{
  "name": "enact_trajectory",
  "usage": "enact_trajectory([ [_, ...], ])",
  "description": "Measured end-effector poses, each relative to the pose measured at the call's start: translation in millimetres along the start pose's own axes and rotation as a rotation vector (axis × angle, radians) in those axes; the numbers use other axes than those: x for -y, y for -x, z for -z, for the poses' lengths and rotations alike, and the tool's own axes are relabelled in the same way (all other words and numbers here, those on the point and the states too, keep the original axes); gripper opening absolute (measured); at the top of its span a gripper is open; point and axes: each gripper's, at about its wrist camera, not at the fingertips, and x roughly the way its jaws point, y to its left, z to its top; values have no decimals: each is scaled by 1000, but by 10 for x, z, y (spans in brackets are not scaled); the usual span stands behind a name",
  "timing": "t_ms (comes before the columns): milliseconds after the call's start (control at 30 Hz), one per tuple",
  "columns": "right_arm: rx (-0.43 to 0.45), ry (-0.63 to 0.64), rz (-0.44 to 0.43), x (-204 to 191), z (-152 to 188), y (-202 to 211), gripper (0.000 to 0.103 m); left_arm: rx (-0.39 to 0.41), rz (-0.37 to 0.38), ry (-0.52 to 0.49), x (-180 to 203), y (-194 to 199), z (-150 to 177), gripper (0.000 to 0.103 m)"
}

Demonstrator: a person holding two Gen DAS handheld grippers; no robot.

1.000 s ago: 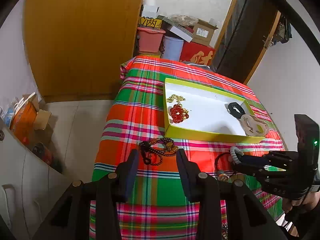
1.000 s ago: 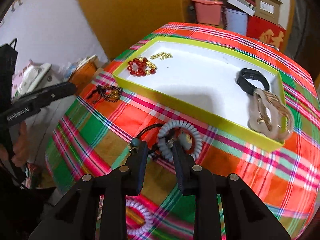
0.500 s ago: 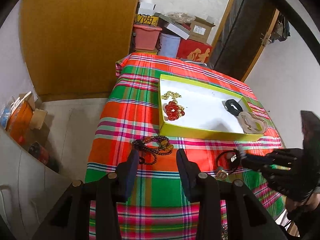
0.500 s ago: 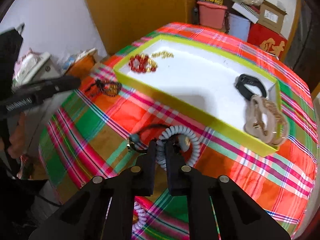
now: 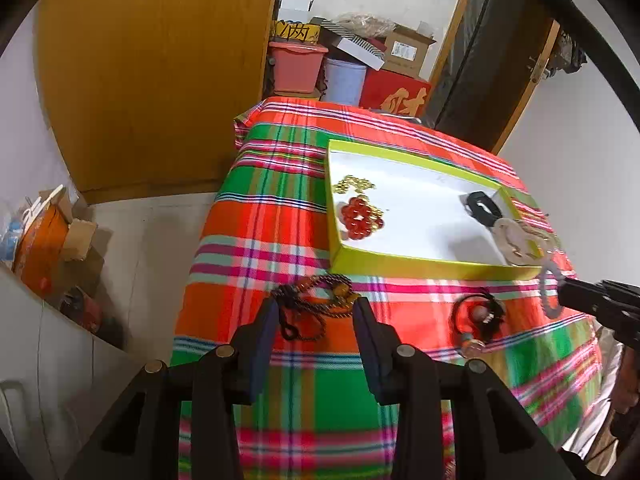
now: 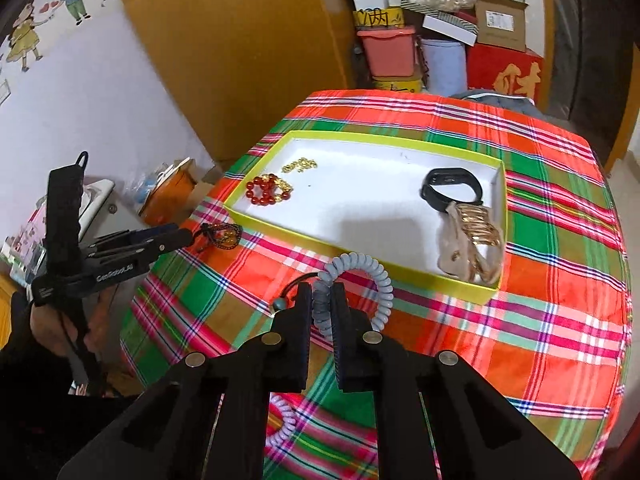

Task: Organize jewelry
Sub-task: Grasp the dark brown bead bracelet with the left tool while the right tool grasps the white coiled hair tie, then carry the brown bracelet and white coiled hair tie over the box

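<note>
A yellow-green tray (image 6: pixel 472 286) (image 5: pixel 420 266) with a white floor sits on the plaid tablecloth. In it lie red beads (image 6: pixel 266 194), a gold chain (image 6: pixel 300 165), a black band (image 6: pixel 450 184) and a beige and gold bracelet (image 6: pixel 476 240). My right gripper (image 6: pixel 322 294) is shut on a grey spiral bracelet (image 6: pixel 376 272), lifted above the cloth in front of the tray. My left gripper (image 5: pixel 314 310) is open, just before a dark beaded necklace (image 5: pixel 316 296) on the cloth. A black cord bracelet (image 5: pixel 478 314) lies on the cloth.
A second spiral bracelet (image 6: pixel 280 424) lies near the table's front edge. Boxes and bins (image 5: pixel 344 68) are stacked behind the table beside a wooden door (image 5: pixel 160 72). Clutter (image 5: pixel 44 240) stands on the floor at the left.
My right gripper closed on the grey spiral bracelet and lifted it off the cloth. My left gripper drew back and rose a little, staying open near the dark necklace.
</note>
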Motion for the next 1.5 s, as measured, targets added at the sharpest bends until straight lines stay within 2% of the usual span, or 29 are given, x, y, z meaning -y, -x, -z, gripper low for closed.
enact_trajectory([
  [367,-12,-5,-11,27,42,-16,9,-48,-53,-11,-74,-432,-24,39],
  [433,-11,-6,-12,28,42,-16,9,-35,-73,-32,-34,-432,0,33],
  [500,-11,-7,-11,30,40,-17,9,-31,-93,-51,1,-424,29,23],
  [667,-1,-11,-5,47,34,8,9,-35,-91,-52,23,-375,54,20],
  [1233,64,-13,17,36,1,257,9,81,21,-74,309,305,-142,17],
  [1500,90,2,23,10,-95,317,9,105,66,-83,385,417,-276,17],
])
